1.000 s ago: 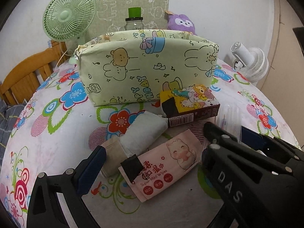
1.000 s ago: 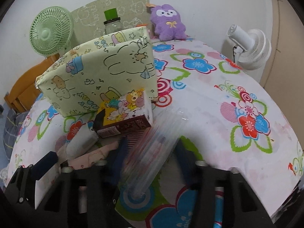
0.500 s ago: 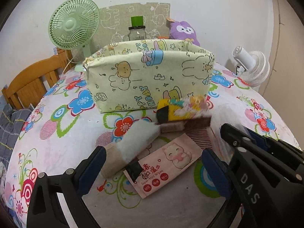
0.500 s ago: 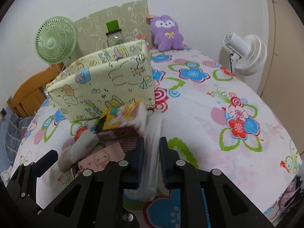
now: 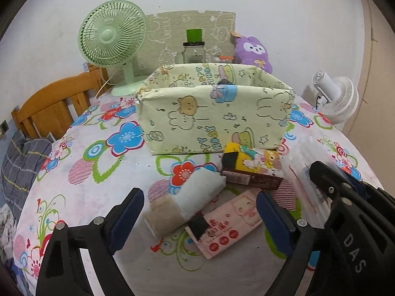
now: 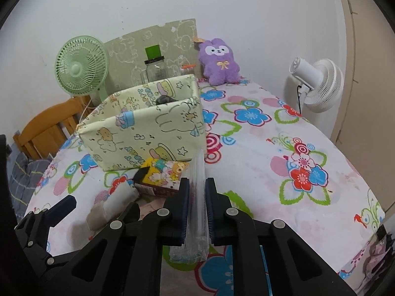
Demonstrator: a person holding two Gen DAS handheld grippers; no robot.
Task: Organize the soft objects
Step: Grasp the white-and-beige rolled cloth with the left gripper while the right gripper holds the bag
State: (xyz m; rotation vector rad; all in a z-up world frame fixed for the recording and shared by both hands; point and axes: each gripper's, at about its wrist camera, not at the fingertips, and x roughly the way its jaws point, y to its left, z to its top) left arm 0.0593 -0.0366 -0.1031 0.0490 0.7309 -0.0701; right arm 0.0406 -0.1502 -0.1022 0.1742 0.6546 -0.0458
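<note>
My right gripper [image 6: 197, 192] is shut on a clear plastic packet [image 6: 197, 197] and holds it upright above the table; the packet also shows in the left wrist view [image 5: 300, 170]. My left gripper [image 5: 200, 204] is open and empty, just above a rolled white and beige cloth [image 5: 190, 204] and a pink wet-wipes pack [image 5: 229, 224]. A yellow cartoon tissue pack [image 5: 254, 167] lies behind them. The open pale-green cartoon storage box [image 5: 217, 113] stands further back; a dark item shows inside it [image 6: 164, 100].
A floral cloth covers the round table [image 6: 284, 153]. A green fan [image 5: 112, 34], a glass jar with a green lid [image 5: 193, 46], a purple plush [image 6: 218, 60] and a white fan [image 6: 318, 83] stand at the back. A wooden chair [image 5: 51, 106] is at left.
My right gripper closed on the clear packet and lifted it upright. Both grippers have risen and pulled back, so the box's open top shows now.
</note>
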